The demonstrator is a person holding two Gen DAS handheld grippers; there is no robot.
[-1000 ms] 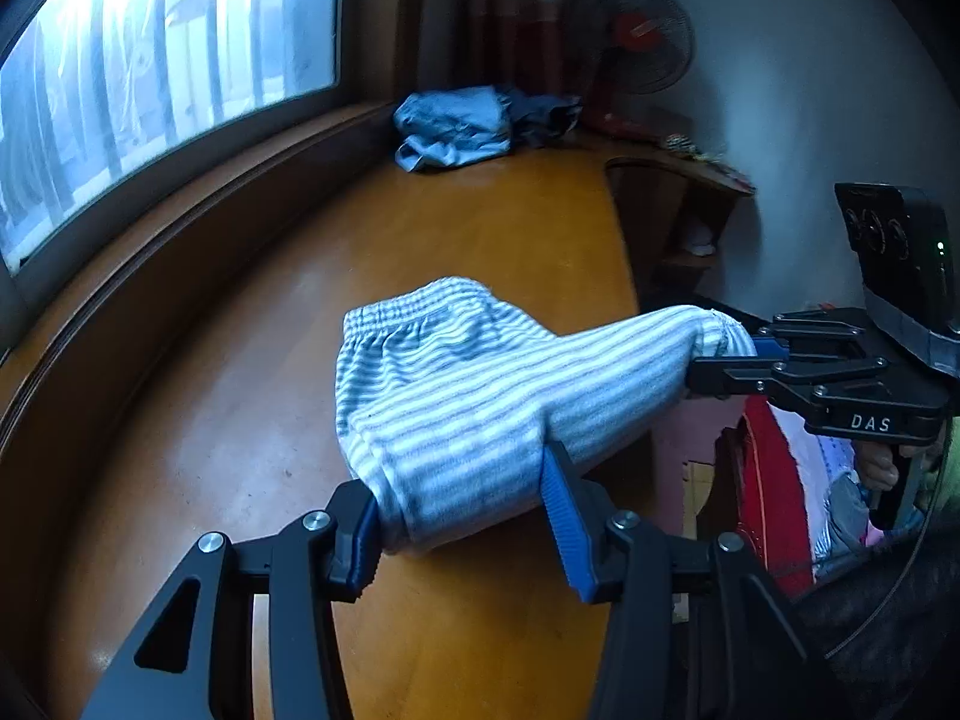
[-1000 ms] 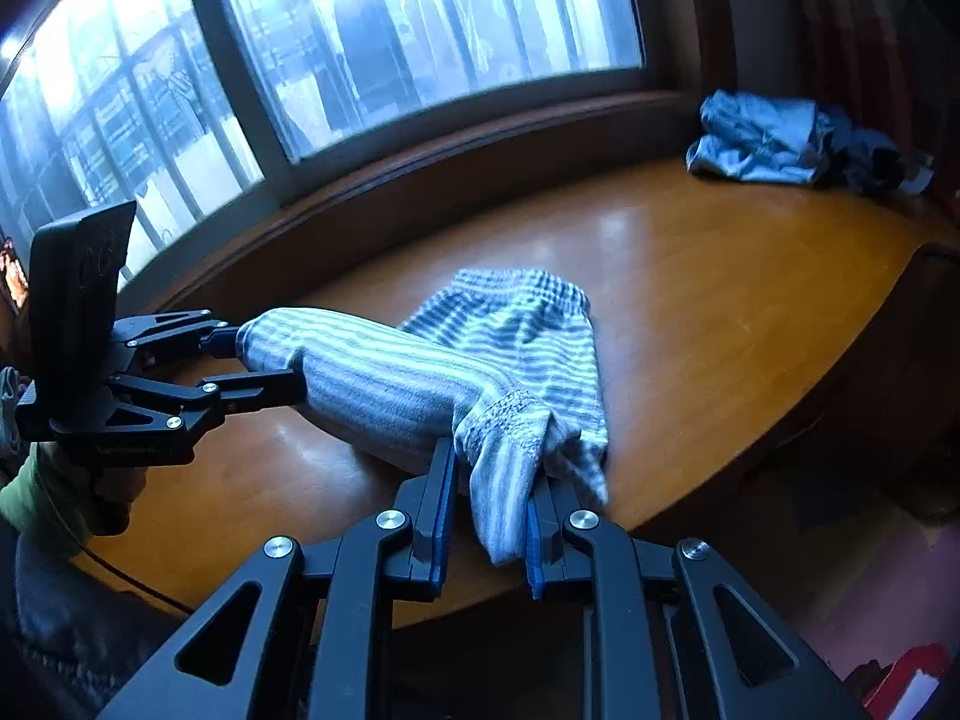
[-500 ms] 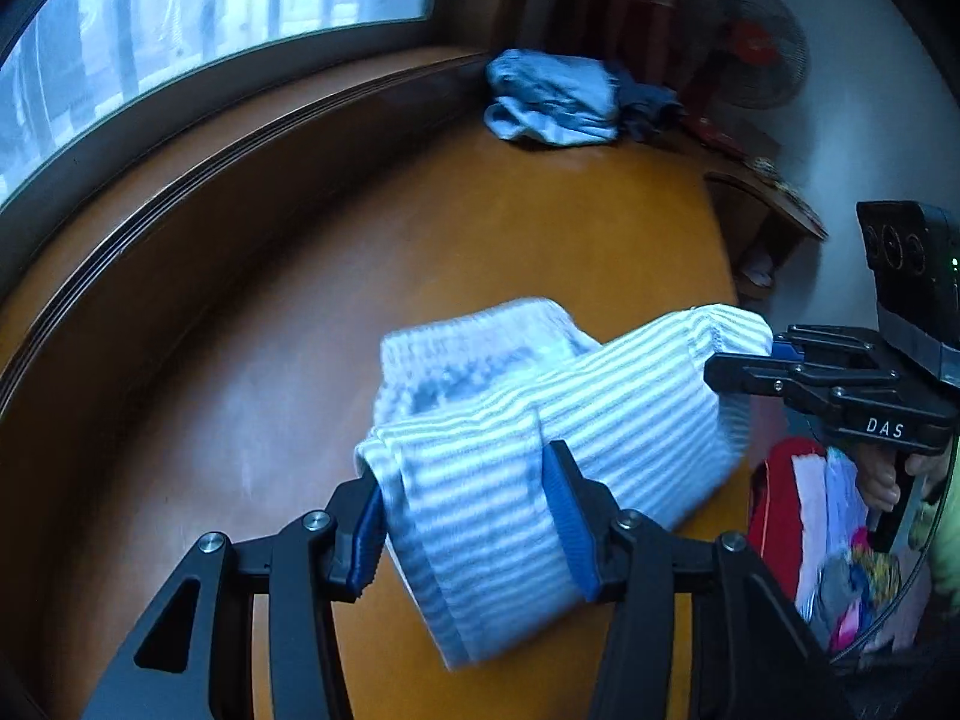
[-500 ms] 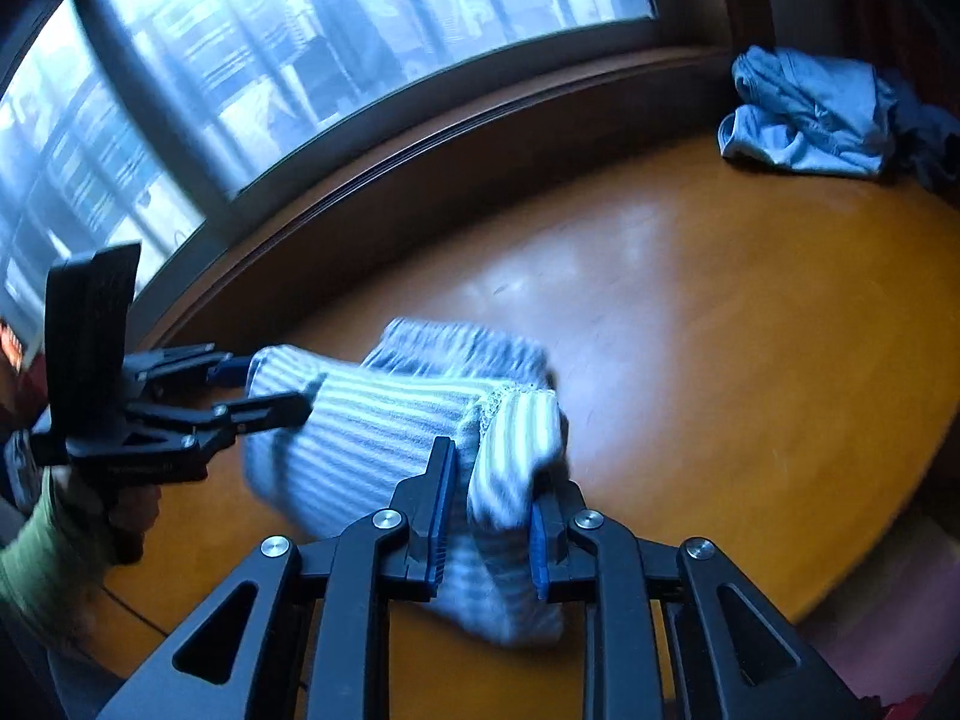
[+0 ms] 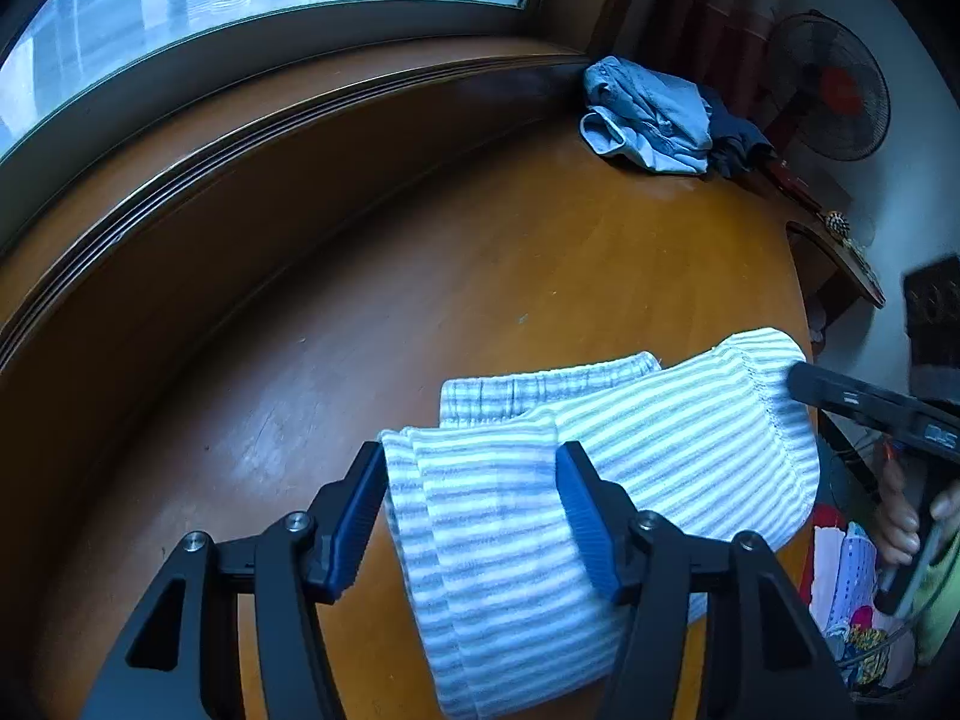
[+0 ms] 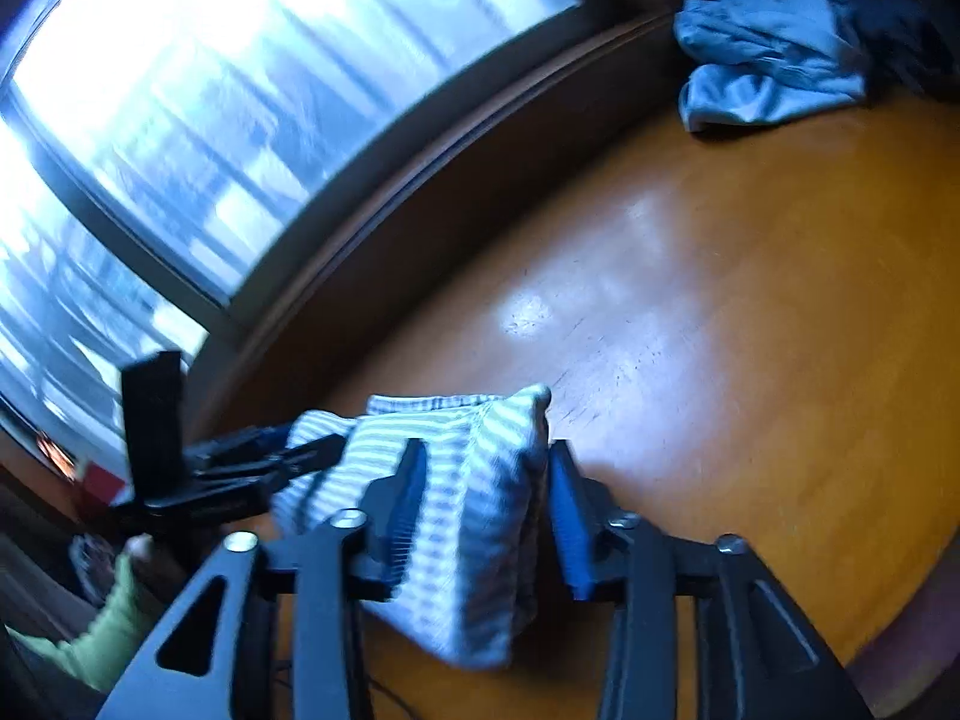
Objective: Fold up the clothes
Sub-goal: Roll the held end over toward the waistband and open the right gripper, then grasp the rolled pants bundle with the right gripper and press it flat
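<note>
So I've got both claws on the striped shorts at once. My left gripper is low over the wooden table, angled down, its blue pads spread wide with a thick fold of the fabric bunched between them. Cloth fills the gap, but I honestly can't tell if the pads are pinching it. My right gripper comes in from the other side, also tilted down, with the other end of the shorts draped between its pads and hanging off the front. Same deal there, can't tell if it's clamped.

The shorts are doubled over near the table's front edge, partly lifted, waistband end lying flat behind.

The left view shows stuff the right doesn't: a standing fan in the corner and my bare fingers on the right handle. The right view is blurry but catches my green sleeve and more of the window. Both show the blue clothes pile at the far end, well apart from the shorts.
</note>
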